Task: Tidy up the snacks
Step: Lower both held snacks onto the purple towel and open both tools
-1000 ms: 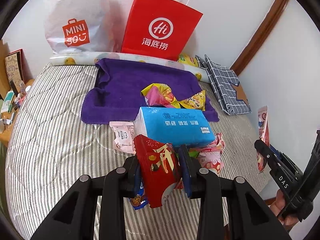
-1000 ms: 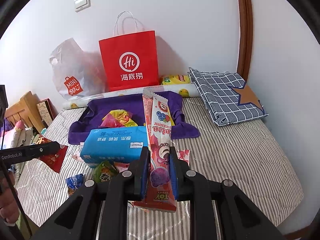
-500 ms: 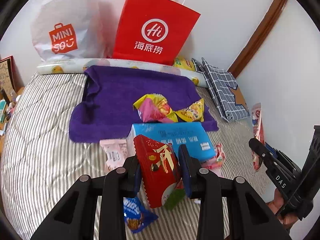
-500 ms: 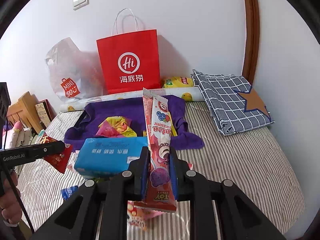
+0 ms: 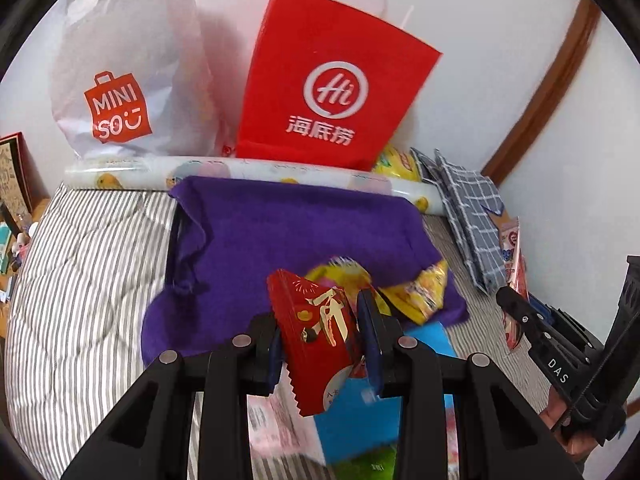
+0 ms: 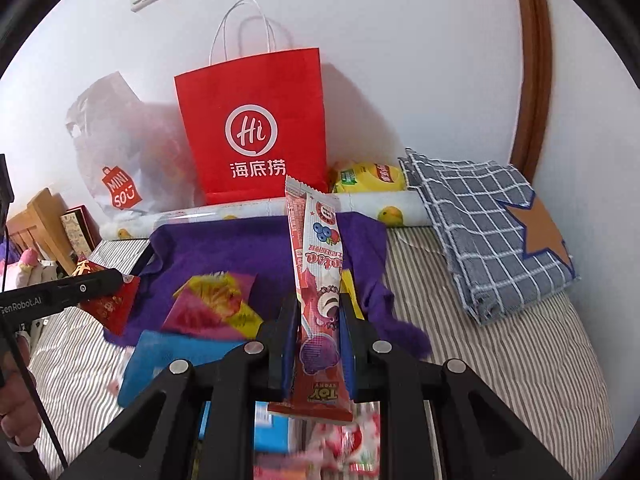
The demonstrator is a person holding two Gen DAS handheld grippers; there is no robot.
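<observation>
My left gripper [image 5: 320, 344] is shut on a red snack packet [image 5: 316, 332] with gold print, held over the near edge of the purple towel [image 5: 280, 236]. My right gripper [image 6: 318, 332] is shut on a long pink and red snack stick [image 6: 318, 280] that stands upright between the pads. Yellow and pink packets [image 6: 212, 304] lie on the towel. A blue tissue pack [image 6: 172, 356] sits on the striped bed just below both grippers, with small wrapped sweets [image 6: 352, 444] near it. The left gripper with its red packet [image 6: 108, 300] shows at the left of the right wrist view.
A red paper bag [image 5: 332, 80] and a white plastic bag [image 5: 120, 72] stand against the wall behind a patterned roll [image 5: 248, 170]. A checked blue cloth [image 6: 488, 224] lies at the right. Wooden furniture [image 6: 36, 216] with small items stands left of the bed.
Both grippers have moved forward over the bed toward the purple towel, each still holding its snack. The blue tissue pack and loose sweets have slid down under the fingers in both views.
</observation>
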